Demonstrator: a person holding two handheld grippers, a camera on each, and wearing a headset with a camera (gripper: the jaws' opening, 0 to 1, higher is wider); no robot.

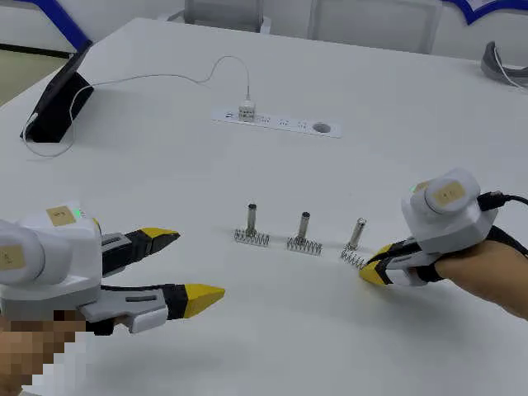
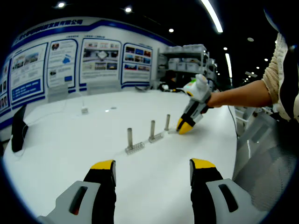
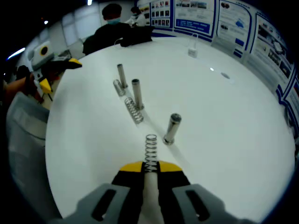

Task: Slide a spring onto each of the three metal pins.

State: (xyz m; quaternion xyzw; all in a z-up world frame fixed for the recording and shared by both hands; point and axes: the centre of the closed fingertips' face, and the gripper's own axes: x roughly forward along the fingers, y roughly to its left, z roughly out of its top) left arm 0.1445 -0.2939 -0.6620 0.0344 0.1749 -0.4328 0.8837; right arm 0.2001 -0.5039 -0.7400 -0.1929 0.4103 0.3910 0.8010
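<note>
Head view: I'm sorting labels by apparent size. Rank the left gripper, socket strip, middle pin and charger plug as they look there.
1. left gripper, though it is nearest the camera.
2. socket strip.
3. middle pin and charger plug: about alike; the plug lies farther off, so unranked.

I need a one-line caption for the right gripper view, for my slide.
Right gripper holds a spring by its end, beside the nearest metal pin.
</note>
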